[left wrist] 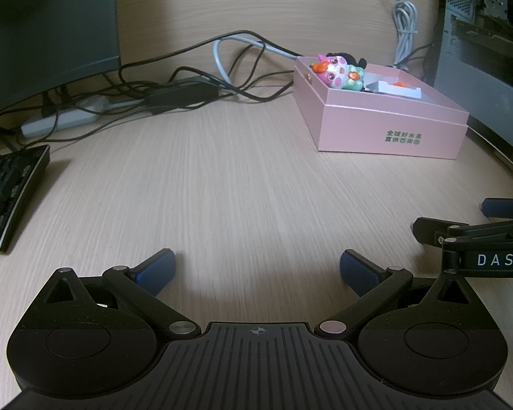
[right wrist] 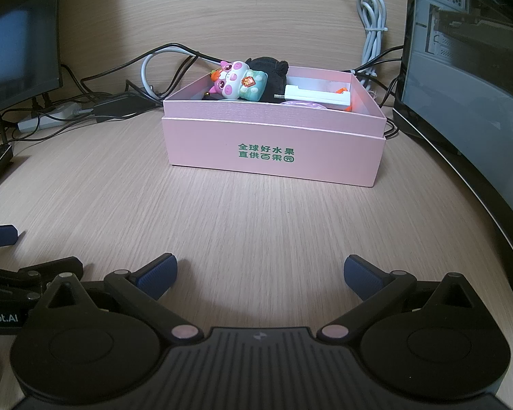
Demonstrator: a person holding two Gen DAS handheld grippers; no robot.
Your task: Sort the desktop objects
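A pink cardboard box with green print stands on the wooden desk; it also shows at the right in the left wrist view. Inside it lie a pink and green toy figure, a black plush item, a white flat gadget with orange parts and a lilac round thing. My right gripper is open and empty, well in front of the box. My left gripper is open and empty over bare desk, left of the box.
A monitor and a keyboard are at the left. Tangled cables and a power strip lie along the back wall. A computer case stands at the right. The right gripper shows at the left wrist view's right edge.
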